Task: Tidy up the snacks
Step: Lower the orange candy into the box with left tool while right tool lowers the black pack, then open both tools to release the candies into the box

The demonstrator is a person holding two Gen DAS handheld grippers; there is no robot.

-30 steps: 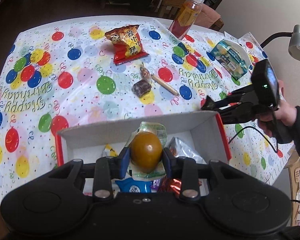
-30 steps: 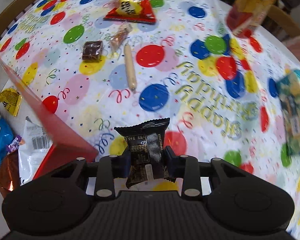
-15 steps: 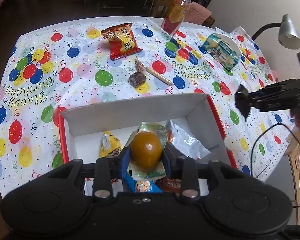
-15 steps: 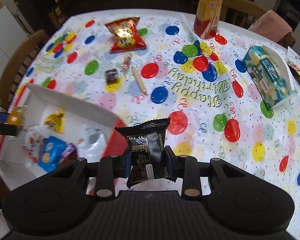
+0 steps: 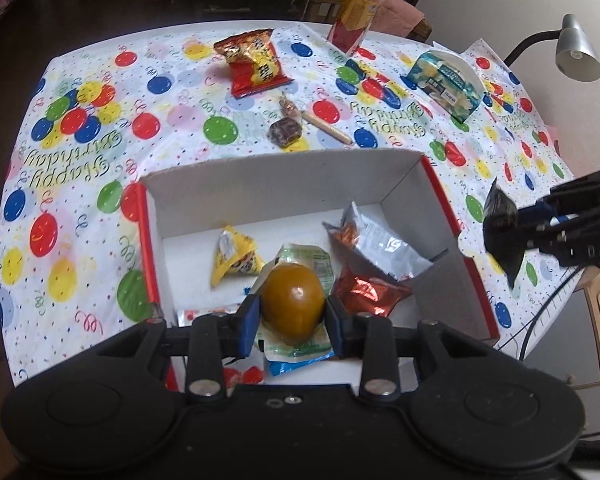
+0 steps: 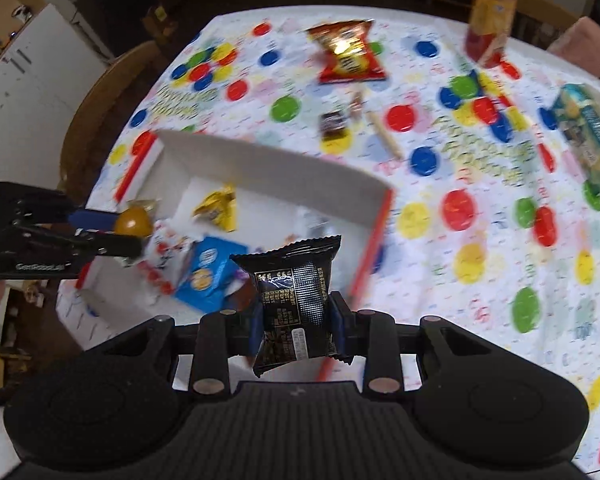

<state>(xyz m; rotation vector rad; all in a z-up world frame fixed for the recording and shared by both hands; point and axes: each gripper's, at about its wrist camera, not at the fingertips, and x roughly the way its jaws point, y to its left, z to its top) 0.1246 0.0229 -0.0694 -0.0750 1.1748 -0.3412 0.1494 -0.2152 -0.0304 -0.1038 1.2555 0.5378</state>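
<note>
The desk (image 5: 80, 216) wears a balloon-print birthday cloth. A white box (image 5: 284, 178) sits at its near edge. Beyond the box lie a brown candy (image 5: 285, 131), a stick (image 5: 327, 127), a red snack bag (image 5: 254, 66), a bottle (image 5: 354, 20) and a teal packet (image 5: 446, 84).

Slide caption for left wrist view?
Left claw grips amber jelly cup over white cardboard box of snacks.

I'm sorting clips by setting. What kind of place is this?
Most likely a home dining room: a table under a birthday tablecloth, wooden chairs around it, and a desk lamp by the wall.
</note>
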